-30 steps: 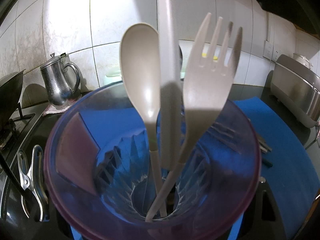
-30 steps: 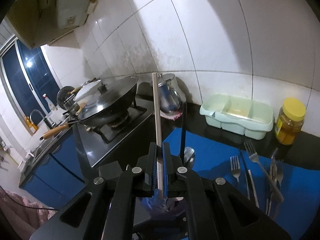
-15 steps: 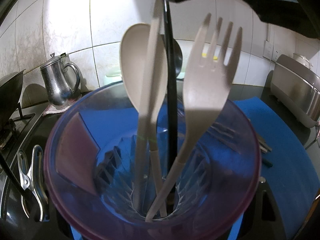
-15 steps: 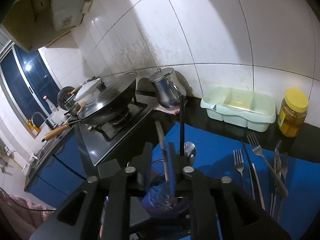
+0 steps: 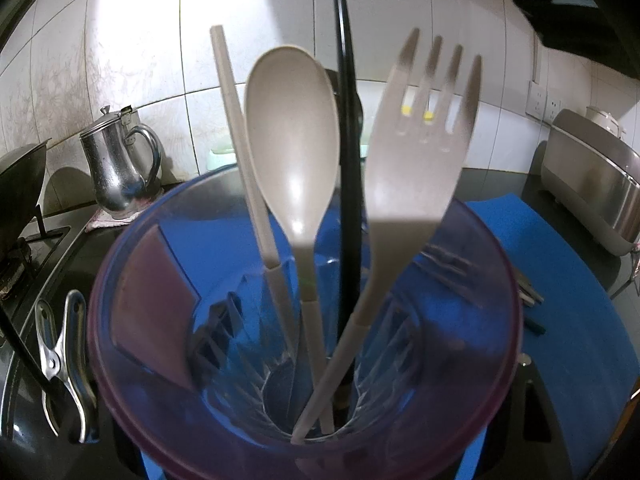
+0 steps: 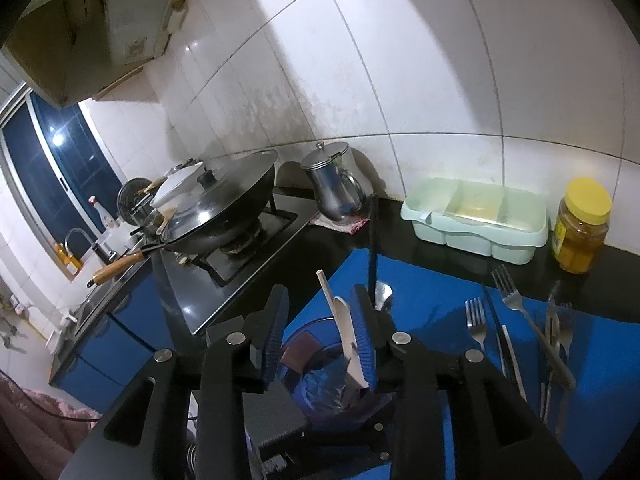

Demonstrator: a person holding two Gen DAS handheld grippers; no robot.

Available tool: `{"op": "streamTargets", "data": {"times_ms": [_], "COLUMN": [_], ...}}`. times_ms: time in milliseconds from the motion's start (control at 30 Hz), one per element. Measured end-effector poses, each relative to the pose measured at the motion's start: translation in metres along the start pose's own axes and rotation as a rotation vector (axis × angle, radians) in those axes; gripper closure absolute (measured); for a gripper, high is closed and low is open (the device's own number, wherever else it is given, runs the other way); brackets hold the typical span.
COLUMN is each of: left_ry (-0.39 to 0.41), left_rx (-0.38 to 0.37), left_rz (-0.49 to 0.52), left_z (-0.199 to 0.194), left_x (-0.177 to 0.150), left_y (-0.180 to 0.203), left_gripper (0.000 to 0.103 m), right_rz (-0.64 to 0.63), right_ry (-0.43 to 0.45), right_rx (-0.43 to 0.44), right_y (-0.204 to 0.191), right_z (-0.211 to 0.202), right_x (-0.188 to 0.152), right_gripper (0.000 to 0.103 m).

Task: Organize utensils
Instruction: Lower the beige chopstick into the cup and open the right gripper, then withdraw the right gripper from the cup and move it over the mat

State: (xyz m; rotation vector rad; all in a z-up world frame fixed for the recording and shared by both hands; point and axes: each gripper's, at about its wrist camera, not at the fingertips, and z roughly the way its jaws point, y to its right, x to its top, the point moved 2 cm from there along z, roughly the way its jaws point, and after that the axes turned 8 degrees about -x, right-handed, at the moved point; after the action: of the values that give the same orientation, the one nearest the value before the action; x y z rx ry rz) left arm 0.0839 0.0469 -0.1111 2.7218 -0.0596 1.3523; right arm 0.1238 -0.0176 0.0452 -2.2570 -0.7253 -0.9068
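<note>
A purple see-through cup (image 5: 120,320) fills the left wrist view. My left gripper (image 5: 312,458) is shut on it; only blue bits of its pads show at the bottom edge. In the cup stand a beige spoon (image 5: 292,140), a beige fork (image 5: 420,168), a beige chopstick (image 5: 240,152) and a black chopstick (image 5: 348,160). My right gripper (image 6: 319,298) hovers just above the cup (image 6: 304,346) and its jaws are opening. The beige chopstick (image 6: 340,320) stands loose between them, close to the right pad. Metal forks and knives (image 6: 516,320) lie on the blue mat (image 6: 432,292).
A lidded wok (image 6: 224,208) sits on the stove at the left, with a steel kettle (image 6: 332,188) beside it. A pale green divided tray (image 6: 476,216) and a yellow-lidded jar (image 6: 580,228) stand against the tiled wall. A metal clip (image 5: 60,360) lies left of the cup.
The right gripper's jaws parted and let go of the beige chopstick. It dropped into the cup and now leans left of the spoon. The left gripper and cup stayed still.
</note>
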Motion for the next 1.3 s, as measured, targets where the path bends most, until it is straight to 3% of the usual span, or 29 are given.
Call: {"op": "streamTargets", "data": {"times_ms": [233,633,1000,1300], "left_ry": [0.000,-0.001,-0.001,-0.002], "left_rx": [0.000,0.001,0.001,0.000], "left_rz": [0.000,0.000,0.000,0.000], "left_z": [0.000,0.000,0.000,0.001], "left_x": [0.000,0.000,0.000,0.000], "left_y": [0.000,0.000,0.000,0.000], "left_gripper": [0.019,0.019,0.019,0.019], "right_rz": [0.044,0.148,0.219,0.235], "right_ry": [0.060,0.072,0.014,-0.022], "right_rx": [-0.055,-0.161,-0.244,-0.361], "right_y": [0.018,0.066,0.103,0.136], "right_z": [-0.020,-0.032,-0.024,-0.017], "right_x": [-0.002,-0.015,-0.041,-0.063], "right_gripper": [0.064,0.064,0.064,0.064]}}
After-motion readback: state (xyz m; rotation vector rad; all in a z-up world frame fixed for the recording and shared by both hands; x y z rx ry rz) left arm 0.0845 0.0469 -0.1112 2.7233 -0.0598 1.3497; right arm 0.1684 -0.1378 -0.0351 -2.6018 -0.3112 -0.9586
